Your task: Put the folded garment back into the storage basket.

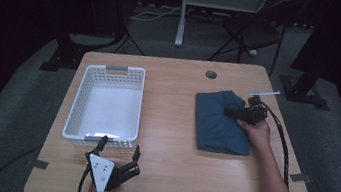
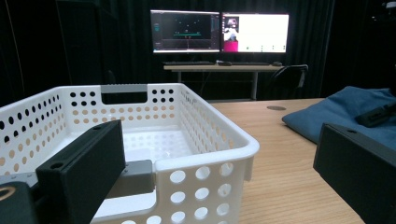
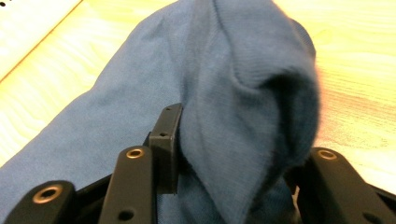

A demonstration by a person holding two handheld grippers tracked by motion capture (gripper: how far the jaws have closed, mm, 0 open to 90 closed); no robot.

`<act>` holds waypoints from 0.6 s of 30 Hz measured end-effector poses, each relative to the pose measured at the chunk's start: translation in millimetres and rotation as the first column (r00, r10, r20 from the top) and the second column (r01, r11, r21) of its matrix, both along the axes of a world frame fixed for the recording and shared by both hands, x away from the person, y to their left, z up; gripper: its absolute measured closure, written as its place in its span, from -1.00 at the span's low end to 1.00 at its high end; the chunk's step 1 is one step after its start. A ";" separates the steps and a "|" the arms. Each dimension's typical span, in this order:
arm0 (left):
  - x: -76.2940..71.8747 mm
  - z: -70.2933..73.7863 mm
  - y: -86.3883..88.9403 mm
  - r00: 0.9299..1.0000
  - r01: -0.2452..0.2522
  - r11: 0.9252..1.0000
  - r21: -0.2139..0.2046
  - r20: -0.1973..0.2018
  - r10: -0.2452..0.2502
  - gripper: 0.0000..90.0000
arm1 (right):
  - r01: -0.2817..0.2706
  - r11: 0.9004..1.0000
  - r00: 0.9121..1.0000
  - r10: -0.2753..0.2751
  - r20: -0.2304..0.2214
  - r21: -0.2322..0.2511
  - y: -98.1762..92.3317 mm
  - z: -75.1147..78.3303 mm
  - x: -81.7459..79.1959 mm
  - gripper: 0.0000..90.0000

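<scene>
Dim room, soft close-up blur

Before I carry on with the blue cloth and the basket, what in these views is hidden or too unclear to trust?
- Right gripper view: the right gripper's right pad is hidden by the bunched blue cloth.
- High view: the right gripper's grip point is covered by its own body and the hand.
- Left gripper view: the white basket's near floor is blocked by the left gripper.
- Left gripper view: the monitors are too small to read.
</scene>
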State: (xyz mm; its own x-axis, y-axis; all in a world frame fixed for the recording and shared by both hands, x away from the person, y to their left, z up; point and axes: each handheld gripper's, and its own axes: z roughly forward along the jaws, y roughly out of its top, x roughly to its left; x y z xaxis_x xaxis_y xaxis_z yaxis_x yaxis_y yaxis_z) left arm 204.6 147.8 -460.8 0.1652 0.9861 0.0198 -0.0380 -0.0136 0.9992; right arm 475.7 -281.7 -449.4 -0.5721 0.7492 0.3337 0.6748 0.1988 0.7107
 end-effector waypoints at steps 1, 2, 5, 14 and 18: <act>0.0 0.0 0.0 1.000 0.000 1.000 0.000 0.000 0.000 -0.92 | 0.001 1.000 1.000 -0.001 0.003 0.000 -0.2 0.1 -0.2 0.25; 0.0 0.0 0.0 1.000 0.000 1.000 0.000 0.000 0.000 -0.92 | 0.006 1.000 1.000 -0.006 0.004 0.008 -0.6 0.1 -0.6 0.27; -0.1 0.0 0.0 1.000 0.000 1.000 -0.001 0.001 0.000 -0.92 | 0.017 1.000 1.000 -0.017 0.021 0.011 -0.5 0.7 -2.9 0.30; 0.0 0.0 0.0 1.000 0.000 1.000 0.000 0.000 0.000 -0.92 | 0.025 0.999 0.998 -0.026 0.051 0.026 -2.2 9.3 -7.5 0.42; 0.1 0.1 0.0 1.000 0.000 1.000 0.000 -0.001 0.000 -0.92 | 0.014 1.000 0.997 -0.015 0.071 0.015 -1.6 15.0 -10.4 0.45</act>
State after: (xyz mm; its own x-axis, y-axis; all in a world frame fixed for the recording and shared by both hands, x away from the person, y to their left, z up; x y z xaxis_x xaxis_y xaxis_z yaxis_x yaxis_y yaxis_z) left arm 204.7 147.8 -460.7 0.1652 0.9861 0.0198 -0.0369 -0.0139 0.9992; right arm 465.2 -283.3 -434.4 -0.5840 0.7530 0.3033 0.6252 0.1790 0.7597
